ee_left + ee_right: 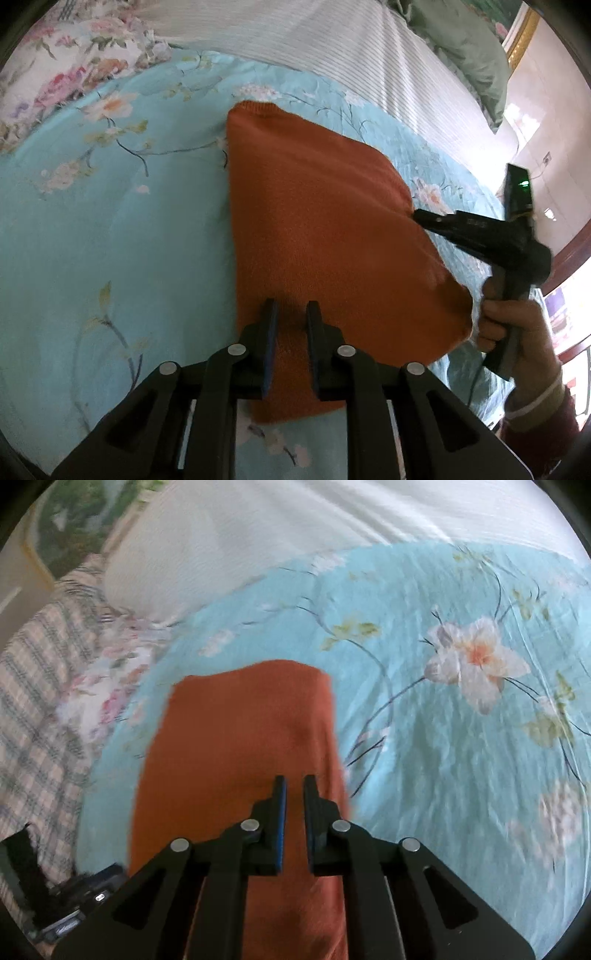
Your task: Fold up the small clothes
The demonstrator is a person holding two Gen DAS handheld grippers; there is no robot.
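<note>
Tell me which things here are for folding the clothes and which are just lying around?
For the folding:
orange knitted garment
left gripper
right gripper
blue flowered bedspread, the surface it lies on

Just lying around:
white striped sheet
green pillow
pink floral quilt
checked blanket

left tongs point(291, 306) slightly parted over orange garment point(314, 221) | right tongs point(415, 215) at its edge, grip unclear | floral sheet point(110, 229)
</note>
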